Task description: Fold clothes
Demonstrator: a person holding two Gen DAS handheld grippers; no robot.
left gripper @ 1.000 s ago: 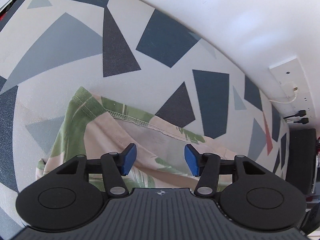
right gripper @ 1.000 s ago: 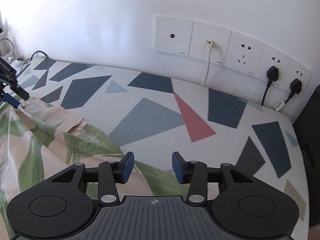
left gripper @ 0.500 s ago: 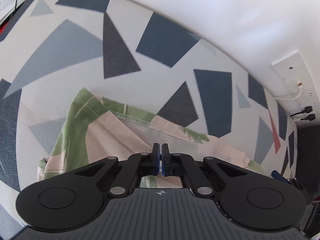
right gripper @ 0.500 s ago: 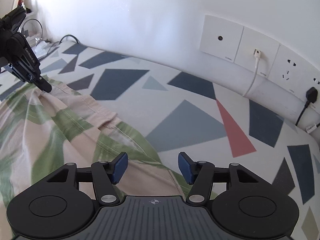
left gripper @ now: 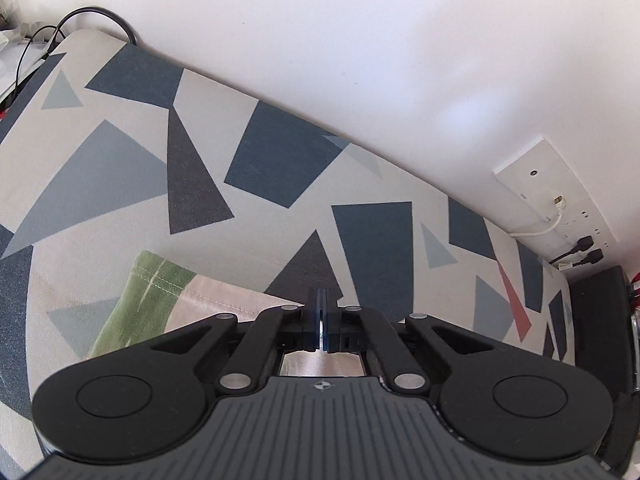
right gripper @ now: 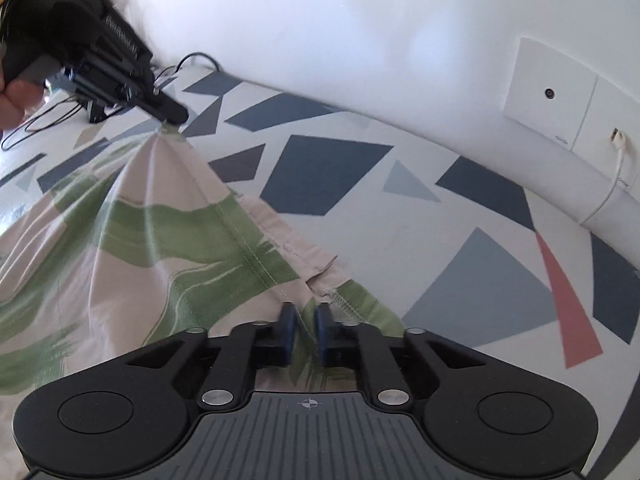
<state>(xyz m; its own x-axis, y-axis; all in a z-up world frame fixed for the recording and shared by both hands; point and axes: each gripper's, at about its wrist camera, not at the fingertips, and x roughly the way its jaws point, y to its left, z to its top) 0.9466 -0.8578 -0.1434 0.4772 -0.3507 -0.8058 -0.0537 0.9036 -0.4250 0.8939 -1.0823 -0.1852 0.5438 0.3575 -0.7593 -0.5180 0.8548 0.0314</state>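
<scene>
- Garment [right gripper: 132, 240], pink with green leaves, is lying on the patterned surface [right gripper: 328, 176], with bare cloth running toward the wall [right gripper: 320, 20].
- Left gripper [right gripper: 172, 114] is clamping a raised peak of it.
- Right gripper [right gripper: 306, 334] is closing on the hem fold, seemingly pinching it.
- Gripper bodies are hiding the near fabric.

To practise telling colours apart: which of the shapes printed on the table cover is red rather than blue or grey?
The long narrow triangle on the patterned cover, below the wall sockets in the right wrist view, right of the garment. It alone is red.
</scene>
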